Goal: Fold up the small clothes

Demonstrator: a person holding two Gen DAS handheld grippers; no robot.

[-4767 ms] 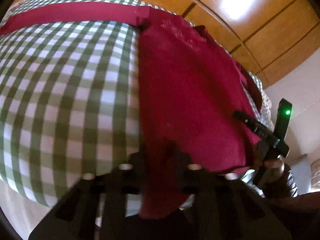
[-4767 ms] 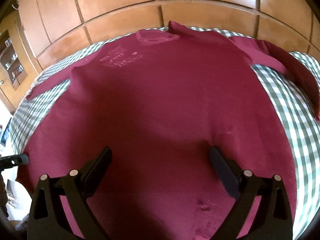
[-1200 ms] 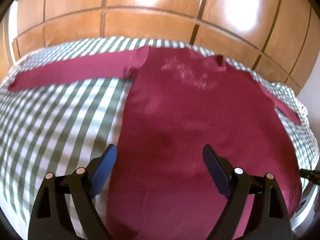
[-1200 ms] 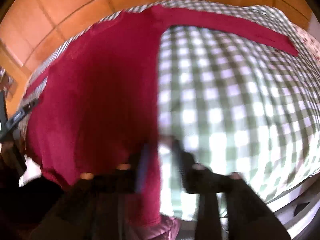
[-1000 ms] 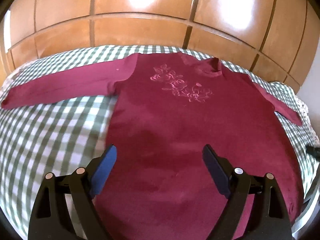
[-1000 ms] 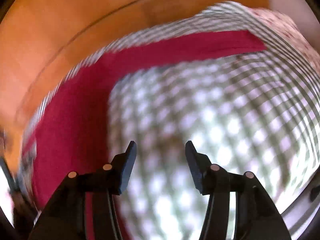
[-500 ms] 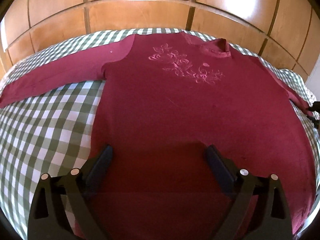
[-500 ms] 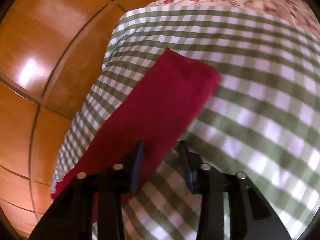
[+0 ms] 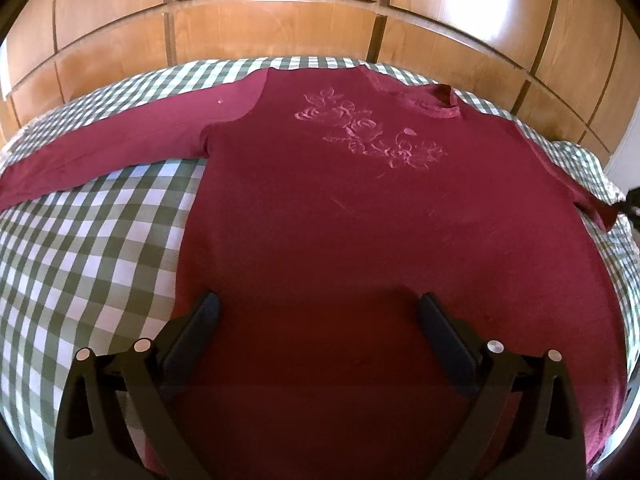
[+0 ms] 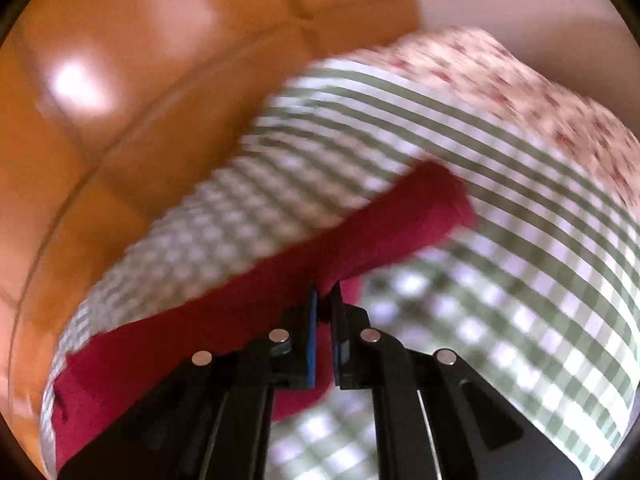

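A dark red long-sleeved shirt (image 9: 360, 220) with pink flower embroidery lies flat, front up, on a green-and-white checked cloth (image 9: 88, 248). Its left sleeve (image 9: 120, 144) stretches out to the left. My left gripper (image 9: 318, 316) is open and empty, hovering over the shirt's lower body. In the right wrist view my right gripper (image 10: 325, 294) is shut on the shirt's right sleeve (image 10: 392, 224), pinching the fabric a little short of the cuff; this view is blurred. The tip of the right gripper shows at the right edge of the left wrist view (image 9: 634, 204).
A wooden panelled wall (image 9: 280, 12) stands behind the bed. A floral-patterned cover (image 10: 540, 92) lies beyond the checked cloth (image 10: 520, 280) on the right side. The bed edge runs along the lower right of the left wrist view.
My right gripper has closed from slightly open onto the right sleeve. My left gripper has stayed open and barely moved over the shirt.
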